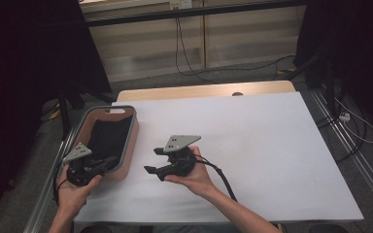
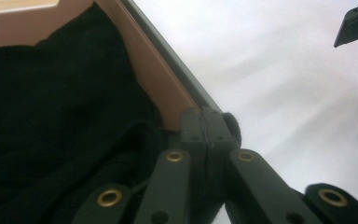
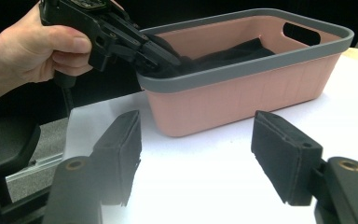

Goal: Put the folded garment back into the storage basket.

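Observation:
A pink basket (image 1: 135, 127) with a grey rim stands at the table's left edge, and a black cloth (image 1: 108, 138) lies inside it. My left gripper (image 1: 112, 162) reaches over the basket's near corner. In the left gripper view its jaws (image 2: 206, 126) are pressed together at the rim, pinching a fold of the black cloth (image 2: 51, 116). The right gripper view shows that gripper (image 3: 170, 58) at the cloth (image 3: 228, 55) on the basket (image 3: 242, 93). My right gripper (image 1: 153, 160) hovers over the white table beside the basket, jaws open and empty (image 3: 196, 140).
The white table top (image 1: 252, 136) stretches to the right of the basket. A metal rail (image 1: 53, 179) runs along the table's left side. Cables lie on the floor behind and to the right (image 1: 354, 126). One right-gripper jaw (image 2: 354, 23) shows in the left gripper view.

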`<control>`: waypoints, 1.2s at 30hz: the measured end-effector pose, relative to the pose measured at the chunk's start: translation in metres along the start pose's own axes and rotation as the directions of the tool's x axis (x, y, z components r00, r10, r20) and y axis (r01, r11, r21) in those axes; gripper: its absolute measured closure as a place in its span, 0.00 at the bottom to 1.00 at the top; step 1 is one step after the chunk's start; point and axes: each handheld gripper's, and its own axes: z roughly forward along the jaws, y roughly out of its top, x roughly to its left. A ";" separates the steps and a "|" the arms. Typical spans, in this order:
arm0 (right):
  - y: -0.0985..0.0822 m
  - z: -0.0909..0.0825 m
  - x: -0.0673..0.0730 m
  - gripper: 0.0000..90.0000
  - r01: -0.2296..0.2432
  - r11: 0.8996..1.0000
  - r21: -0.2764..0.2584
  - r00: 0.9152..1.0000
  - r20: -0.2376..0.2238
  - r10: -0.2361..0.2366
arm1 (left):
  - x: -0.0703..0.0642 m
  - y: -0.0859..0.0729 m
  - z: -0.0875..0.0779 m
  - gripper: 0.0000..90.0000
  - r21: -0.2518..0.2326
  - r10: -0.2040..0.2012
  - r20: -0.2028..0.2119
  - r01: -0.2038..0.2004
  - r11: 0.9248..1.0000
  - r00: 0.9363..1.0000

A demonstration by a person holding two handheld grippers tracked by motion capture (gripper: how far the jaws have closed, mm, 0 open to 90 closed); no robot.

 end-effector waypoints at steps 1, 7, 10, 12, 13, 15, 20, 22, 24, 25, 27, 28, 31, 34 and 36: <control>-0.001 -0.001 0.000 0.36 -0.002 1.000 -0.004 1.000 0.001 0.002 | 0.000 0.000 -0.001 0.93 -0.008 -0.006 -0.002 0.006 1.000 1.000; -0.004 -0.002 -0.001 0.29 -0.011 1.000 -0.012 1.000 -0.009 0.011 | 0.001 0.002 -0.006 0.65 -0.068 -0.024 -0.028 0.023 0.997 0.999; -0.005 -0.002 -0.001 0.24 -0.012 1.000 -0.007 1.000 0.001 0.012 | 0.004 0.005 -0.011 0.42 -0.113 -0.055 -0.041 0.050 0.992 0.998; -0.006 -0.002 -0.001 0.21 -0.014 1.000 -0.005 1.000 0.012 0.014 | 0.006 0.006 -0.015 0.32 -0.143 -0.057 -0.055 0.049 0.988 0.997; -0.006 -0.002 -0.001 0.19 -0.015 1.000 0.000 1.000 0.016 0.015 | 0.006 0.007 -0.016 0.30 -0.150 -0.057 -0.058 0.047 0.988 0.997; -0.007 -0.003 0.000 0.15 -0.017 1.000 0.004 1.000 0.022 0.016 | 0.006 0.008 -0.020 0.25 -0.178 -0.036 -0.061 0.025 0.984 0.998; -0.009 -0.002 0.000 0.10 -0.017 1.000 0.012 1.000 0.022 0.017 | -0.003 0.005 -0.021 0.12 -0.181 0.013 -0.119 -0.035 0.983 0.993; -0.010 -0.002 0.001 0.10 -0.012 1.000 0.012 1.000 0.028 0.011 | -0.010 0.003 -0.021 0.10 -0.183 0.040 -0.136 -0.065 0.981 0.990; -0.011 -0.003 0.001 0.10 -0.014 1.000 0.008 0.999 0.038 0.014 | -0.016 0.000 -0.021 0.09 -0.190 0.044 -0.129 -0.069 0.979 0.991; -0.012 -0.004 0.001 0.10 -0.011 1.000 0.007 0.999 0.039 0.011 | -0.018 -0.001 -0.022 0.09 -0.191 0.045 -0.123 -0.069 0.979 0.991; -0.013 -0.006 0.001 0.11 -0.009 1.000 0.007 0.999 0.052 0.009 | -0.023 -0.002 -0.022 0.08 -0.203 0.046 -0.130 -0.071 0.977 0.991; -0.013 -0.006 0.001 0.11 -0.008 1.000 0.004 0.998 0.063 0.007 | -0.025 -0.002 -0.022 0.06 -0.206 0.049 -0.129 -0.075 0.976 0.990; -0.015 -0.009 0.001 0.11 -0.012 1.000 -0.003 0.995 0.095 0.012 | -0.029 -0.001 -0.022 0.04 -0.200 0.071 -0.113 -0.093 0.975 0.991; -0.016 -0.011 0.000 0.11 -0.009 1.000 0.006 0.993 0.121 0.008 | -0.032 0.001 -0.019 0.04 -0.206 0.070 -0.086 -0.087 0.975 0.994; -0.018 -0.012 0.000 0.11 -0.013 1.000 0.009 0.991 0.130 0.012 | -0.035 0.001 -0.016 0.04 -0.209 0.065 -0.070 -0.078 0.975 0.995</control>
